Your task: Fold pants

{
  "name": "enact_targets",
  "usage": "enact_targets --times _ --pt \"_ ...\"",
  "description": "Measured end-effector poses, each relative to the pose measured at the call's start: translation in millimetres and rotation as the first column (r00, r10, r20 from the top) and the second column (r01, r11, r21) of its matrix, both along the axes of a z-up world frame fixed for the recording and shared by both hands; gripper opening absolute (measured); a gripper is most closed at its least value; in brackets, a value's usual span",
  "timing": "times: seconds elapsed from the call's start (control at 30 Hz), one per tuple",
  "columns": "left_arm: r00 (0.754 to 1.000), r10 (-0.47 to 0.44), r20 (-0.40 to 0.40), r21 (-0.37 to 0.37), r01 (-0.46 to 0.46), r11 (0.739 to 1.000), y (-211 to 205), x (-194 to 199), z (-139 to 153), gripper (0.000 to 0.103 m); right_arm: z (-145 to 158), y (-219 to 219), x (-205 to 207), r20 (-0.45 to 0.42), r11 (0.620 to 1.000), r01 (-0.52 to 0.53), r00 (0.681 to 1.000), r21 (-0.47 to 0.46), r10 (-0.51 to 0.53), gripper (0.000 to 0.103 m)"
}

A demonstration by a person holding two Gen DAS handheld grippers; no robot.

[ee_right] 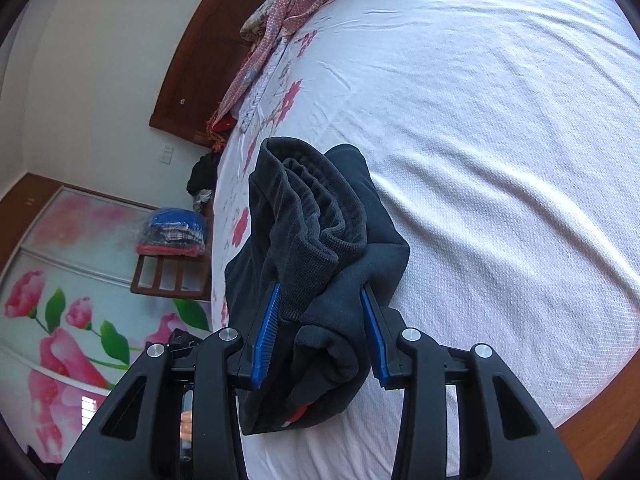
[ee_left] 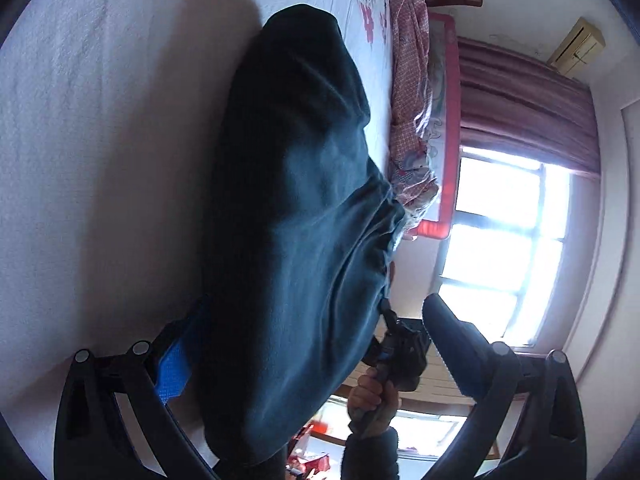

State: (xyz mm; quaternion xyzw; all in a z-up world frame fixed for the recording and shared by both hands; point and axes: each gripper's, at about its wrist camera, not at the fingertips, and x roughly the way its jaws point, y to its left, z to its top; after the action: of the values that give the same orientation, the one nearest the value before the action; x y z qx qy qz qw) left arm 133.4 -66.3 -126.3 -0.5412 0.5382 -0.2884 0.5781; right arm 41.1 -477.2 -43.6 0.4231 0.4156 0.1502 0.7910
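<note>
Dark navy pants [ee_left: 296, 208] hang above a white bed [ee_left: 100, 140]. In the left wrist view the cloth drapes over one blue-padded finger [ee_left: 174, 368] of my left gripper [ee_left: 304, 344]; the other finger stands far apart and bare, so the jaws are wide. In the right wrist view my right gripper [ee_right: 320, 320] is shut on the bunched waistband of the pants [ee_right: 316, 240], with blue pads [ee_right: 266, 332] on both sides of the cloth. The right gripper also shows in the left wrist view [ee_left: 396, 348], held by a hand at the pants' edge.
The bed sheet [ee_right: 500, 160] has pink flower prints. A pink checked blanket [ee_left: 412, 100] lies at the bed's far edge near a red rail. A window, curtain, wooden headboard [ee_right: 192, 64], a flowered wardrobe and a bag of clothes on a rack [ee_right: 172, 232] surround the bed.
</note>
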Motion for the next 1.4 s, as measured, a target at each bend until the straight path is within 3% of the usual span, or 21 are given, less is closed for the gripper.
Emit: enact_targets --times 0.07,0.13,0.27,0.37,0.63,0.77,0.83,0.9,0.93,0.97,1.0,1.03,1.1,1.17,1.27,1.33,1.4 --pt "1.0 0.022 0.004 -0.054 -0.022 0.998 -2 0 -1 0.094 0 0 -4 0.0 1.0 0.004 1.0 0.002 -0.004 0.039" --pt "0.999 0.021 -0.034 -0.009 -0.021 1.0 -5 3 -3 0.021 1 0 -9 0.002 1.0 0.011 1.0 -0.004 -0.011 0.039" --pt "0.999 -0.01 0.032 0.073 0.008 0.997 -11 6 12 0.019 11 8 -15 0.017 0.999 0.019 1.0 -0.031 -0.018 0.039" --pt "0.997 -0.005 0.073 0.068 0.0 0.998 -6 13 29 0.018 27 21 -13 0.055 0.999 0.016 0.998 -0.038 -0.014 0.039" --pt "0.959 0.006 0.283 0.108 -0.038 0.993 33 61 121 0.017 69 89 34 0.257 0.998 -0.055 0.965 0.027 0.047 0.039" --pt "0.93 0.024 0.366 0.169 -0.091 0.981 88 72 155 0.018 52 132 68 0.242 0.991 -0.123 0.964 0.051 0.107 0.038" --pt "0.941 0.015 0.337 0.247 -0.104 0.963 125 68 147 0.018 27 148 78 0.169 0.988 -0.145 0.976 0.05 0.134 0.038" --pt "0.969 -0.006 0.249 0.376 -0.091 0.922 154 55 123 0.021 -1 157 77 0.024 0.987 -0.137 0.99 -0.082 0.14 0.038" --pt "0.981 -0.008 0.192 0.453 -0.082 0.888 168 47 107 0.043 -18 159 74 -0.069 0.978 -0.147 0.988 -0.149 0.138 0.038" --pt "0.99 -0.03 0.141 0.543 -0.052 0.838 175 43 93 0.066 -31 157 69 -0.139 0.971 -0.156 0.981 -0.181 0.132 0.046" --pt "0.996 -0.037 0.085 0.66 -0.029 0.751 184 38 79 0.101 -28 149 59 -0.106 0.983 -0.122 0.989 -0.137 0.107 0.046" --pt "0.998 0.005 0.061 0.716 -0.047 0.697 196 30 68 0.101 -23 143 52 -0.125 0.985 -0.098 0.989 -0.14 0.08 0.05" --pt "0.995 0.082 0.059 0.659 -0.101 0.746 216 15 51 0.101 0 137 43 -0.073 0.979 -0.05 0.997 -0.199 0.036 0.051" --pt "0.988 0.115 0.105 0.704 -0.155 0.693 219 10 56 0.101 23 140 49 -0.01 0.984 -0.072 0.997 -0.163 0.072 0.051" --pt "0.969 -0.015 0.246 0.72 -0.173 0.672 190 16 80 0.101 38 162 71 0.01 0.981 -0.109 0.994 -0.158 0.112 0.051" --pt "0.947 -0.121 0.296 0.753 -0.154 0.64 164 25 90 0.101 34 180 84 -0.035 0.973 -0.142 0.99 -0.182 0.138 0.051" --pt "0.927 -0.178 0.331 0.764 -0.153 0.627 145 33 98 0.101 26 197 84 -0.1 0.96 -0.144 0.987 -0.241 0.124 0.051"
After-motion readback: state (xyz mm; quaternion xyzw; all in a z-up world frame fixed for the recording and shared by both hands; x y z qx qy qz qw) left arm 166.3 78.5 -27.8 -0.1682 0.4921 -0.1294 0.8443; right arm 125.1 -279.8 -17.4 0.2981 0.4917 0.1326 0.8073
